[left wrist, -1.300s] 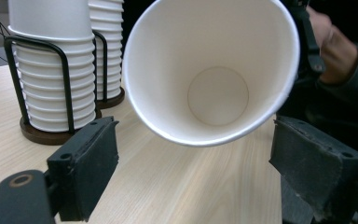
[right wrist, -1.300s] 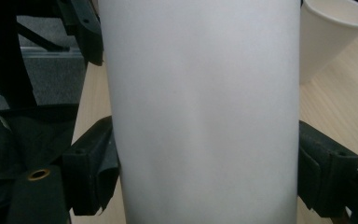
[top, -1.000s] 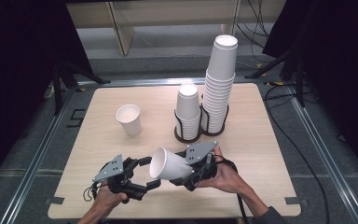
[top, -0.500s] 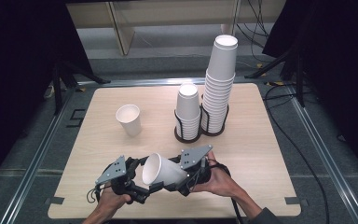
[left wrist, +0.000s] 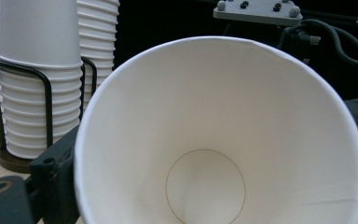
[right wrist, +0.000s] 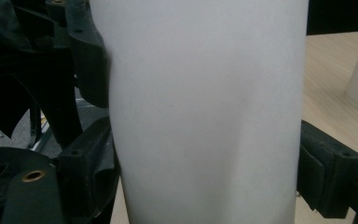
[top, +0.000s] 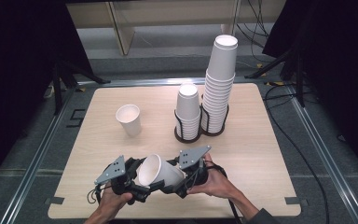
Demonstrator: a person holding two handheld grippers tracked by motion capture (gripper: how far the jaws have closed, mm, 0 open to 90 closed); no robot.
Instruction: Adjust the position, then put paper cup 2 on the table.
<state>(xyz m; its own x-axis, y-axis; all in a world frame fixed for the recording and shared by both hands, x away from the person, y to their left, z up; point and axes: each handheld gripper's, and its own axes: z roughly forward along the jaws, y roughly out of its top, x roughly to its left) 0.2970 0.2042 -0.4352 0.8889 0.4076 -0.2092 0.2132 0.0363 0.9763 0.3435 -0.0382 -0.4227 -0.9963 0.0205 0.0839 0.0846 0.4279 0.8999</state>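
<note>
A white paper cup [top: 157, 171] lies on its side above the table's near edge, between my two grippers. My right gripper [top: 177, 179] is shut on its lower body, one jaw on each side of the cup [right wrist: 205, 116]. The open mouth faces my left gripper [top: 142, 181], so I look straight down into the cup [left wrist: 214, 140]. The left jaws have just been closing with the cup's rim end between them. One left finger [left wrist: 51, 179] lies against the outside of the rim; the other is hidden behind the cup wall.
One paper cup [top: 129, 119] stands upright at the table's left middle. A short cup stack [top: 188, 109] and a tall stack [top: 221, 79] sit in a black wire holder [top: 200, 134] at the back centre. Bare tabletop [top: 265, 149] lies to the right.
The right hand has carried the sideways cup left, up to the left gripper. The left jaws now sit around the cup's rim end. The left hand has stayed put.
</note>
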